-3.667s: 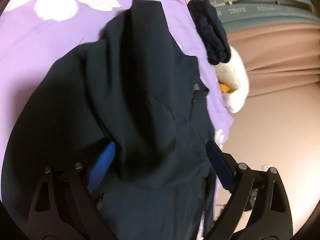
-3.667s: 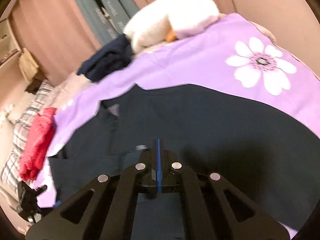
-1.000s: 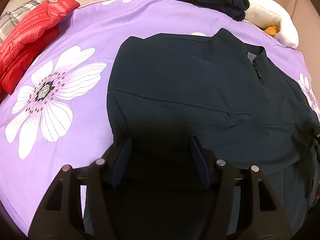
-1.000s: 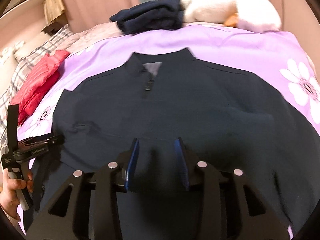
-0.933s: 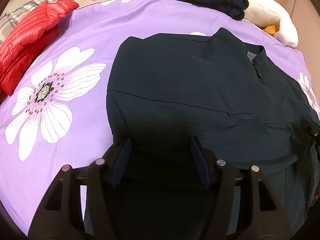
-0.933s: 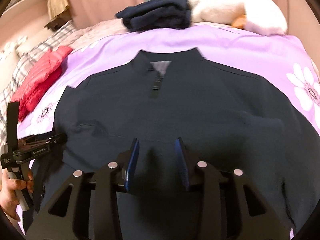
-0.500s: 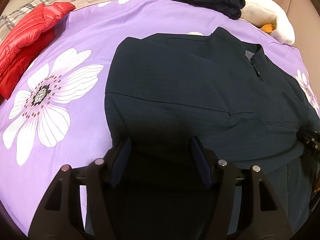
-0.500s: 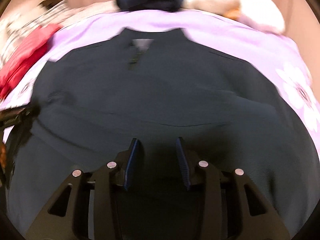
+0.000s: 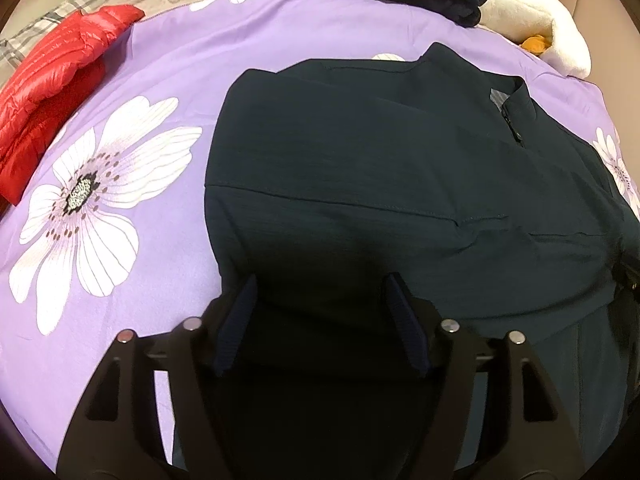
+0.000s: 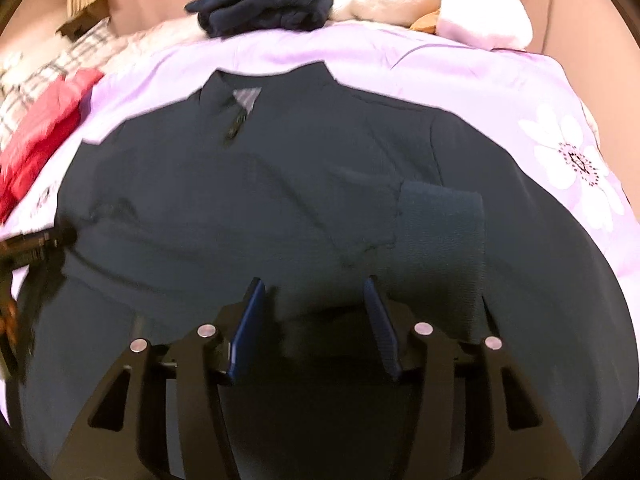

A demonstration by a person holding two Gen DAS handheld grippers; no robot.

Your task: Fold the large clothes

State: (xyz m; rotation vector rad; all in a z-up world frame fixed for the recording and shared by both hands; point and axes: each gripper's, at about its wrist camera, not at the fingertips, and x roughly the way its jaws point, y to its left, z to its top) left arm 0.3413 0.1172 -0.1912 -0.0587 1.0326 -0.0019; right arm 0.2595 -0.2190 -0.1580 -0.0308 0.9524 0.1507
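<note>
The dark navy zip-neck jacket (image 9: pixel 400 184) lies flat on the purple bedspread with white flowers (image 9: pixel 160 92) and fills the middle of both views. The left gripper (image 9: pixel 320 320), at the bottom centre, stands wide, its jaws having just been opening above the cloth with no fold pinched. The right gripper (image 10: pixel 316 324) is half open, also just opening, and its blue pads (image 10: pixel 250 328) grip nothing.
</note>
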